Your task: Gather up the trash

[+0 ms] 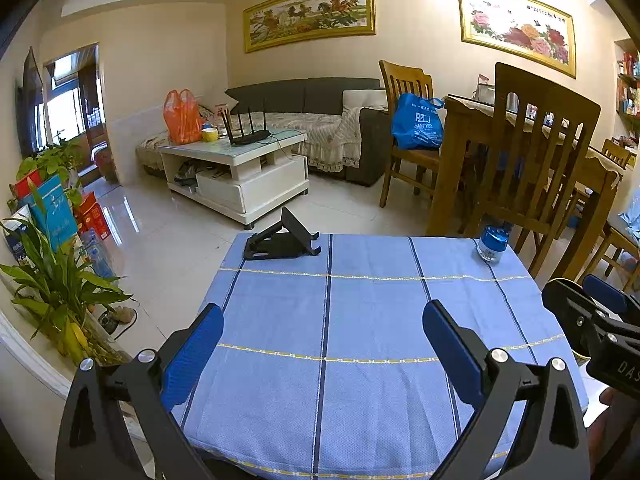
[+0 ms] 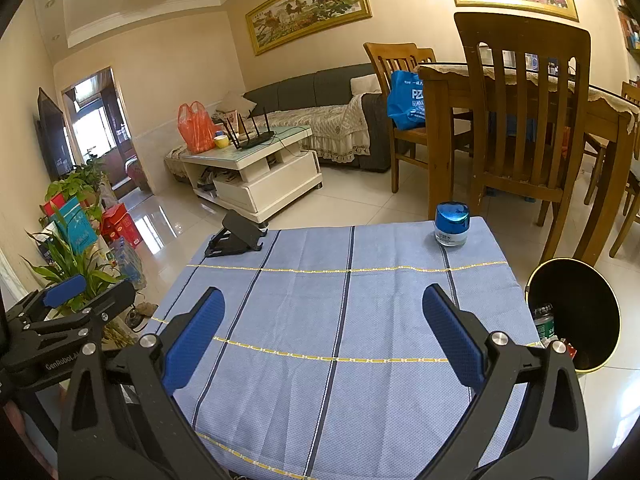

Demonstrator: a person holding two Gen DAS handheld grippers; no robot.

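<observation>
My left gripper is open and empty above the blue checked tablecloth. My right gripper is open and empty over the same cloth. A black round bin stands on the floor at the table's right edge, with a green-labelled can and other scraps inside. A small jar with a shiny blue lid stands at the far right corner of the table; it also shows in the left wrist view. No loose trash shows on the cloth.
A black folding phone stand sits at the table's far left edge. Wooden chairs and a dining table stand behind on the right. A white coffee table, a sofa and potted plants are to the left.
</observation>
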